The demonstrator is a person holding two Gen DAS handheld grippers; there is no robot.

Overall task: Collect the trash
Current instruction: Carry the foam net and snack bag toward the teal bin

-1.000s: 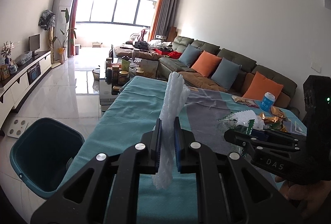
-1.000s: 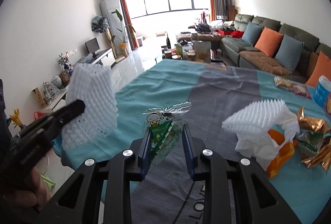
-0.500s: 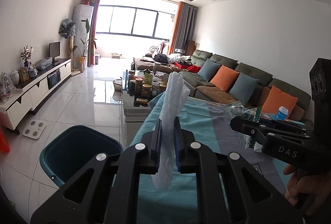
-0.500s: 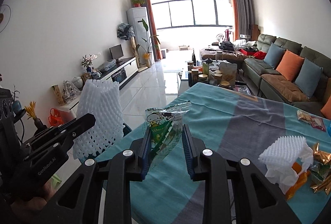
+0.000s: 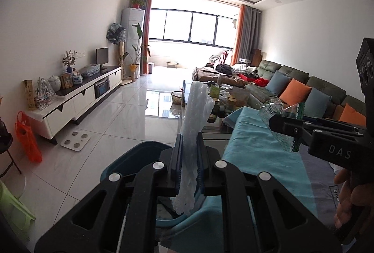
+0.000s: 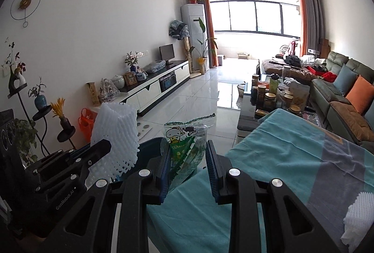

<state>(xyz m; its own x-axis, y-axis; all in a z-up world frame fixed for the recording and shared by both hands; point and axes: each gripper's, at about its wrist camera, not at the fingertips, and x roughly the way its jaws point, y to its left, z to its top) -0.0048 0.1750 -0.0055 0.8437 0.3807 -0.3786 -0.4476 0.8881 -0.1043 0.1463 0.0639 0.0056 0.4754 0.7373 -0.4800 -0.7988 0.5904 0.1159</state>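
Below my left claw (image 5: 188,154) sits the teal bin (image 5: 131,159), its rim showing just under and ahead of the fingers. That claw is clamped nearly shut on a white foam net sleeve (image 5: 195,117), which stands upright between the pads and hangs out beneath them over the bin's mouth. My right claw (image 6: 188,166) is noticeably wider apart; the green snack wrapper (image 6: 184,143) leans against its left finger, and I cannot tell whether it is gripped or already slipping free. From the right view the bin (image 6: 149,147) lies just ahead of and below that claw, at the edge of the counter (image 6: 280,159) with its teal cloth.

I judge the task partly done: two pieces are carried to the bin but neither is inside yet. More litter waits behind the right claw, where a second foam net (image 6: 357,213) lies on the counter to its right, so at least one more trip remains.

Compared with a second ago, both claws have swung away from the pile on the counter toward the floor side; the bin, then off to the lower left of the left claw, now sits directly beneath it. The right claw's fingers, tight on the wrapper half a second back, have spread, so release seems to be under way.
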